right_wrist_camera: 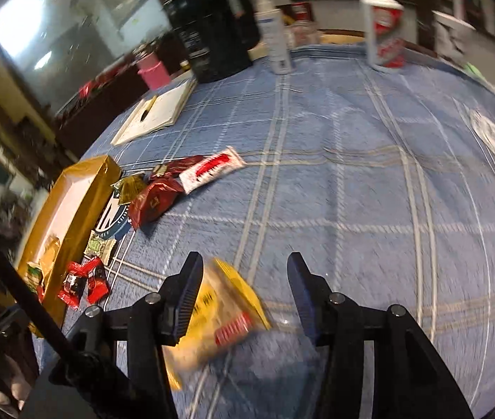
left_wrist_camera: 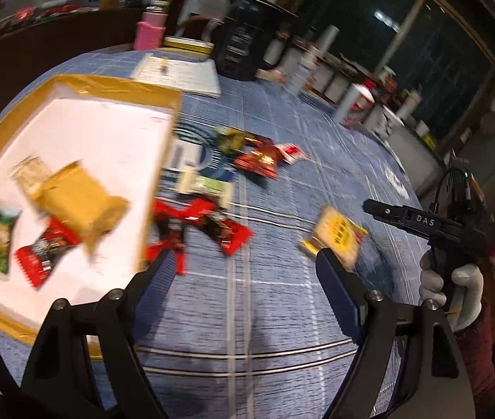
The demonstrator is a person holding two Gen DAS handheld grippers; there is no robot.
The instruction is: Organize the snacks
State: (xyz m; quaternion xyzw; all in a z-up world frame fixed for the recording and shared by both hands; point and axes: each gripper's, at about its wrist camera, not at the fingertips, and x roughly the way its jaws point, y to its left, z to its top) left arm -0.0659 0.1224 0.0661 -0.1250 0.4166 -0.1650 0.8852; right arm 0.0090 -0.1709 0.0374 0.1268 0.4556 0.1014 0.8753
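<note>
On the blue surface (right_wrist_camera: 352,146), the yellow snack packet (right_wrist_camera: 226,310) lies between the wide-open fingers of the right hand-held gripper (right_wrist_camera: 244,272), nearer its left finger, while the left hand-held gripper (left_wrist_camera: 244,265) gapes empty

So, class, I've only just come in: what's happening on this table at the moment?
A person is sorting snack packets into a gold-rimmed tray with two tools. Four packets already lie in it; several others sit loose on the blue cloth. The right hand-held gripper is open, with a yellow packet between its fingers, not yet clamped. The left hand-held gripper is open and empty, near the red packets beside the tray.
</note>
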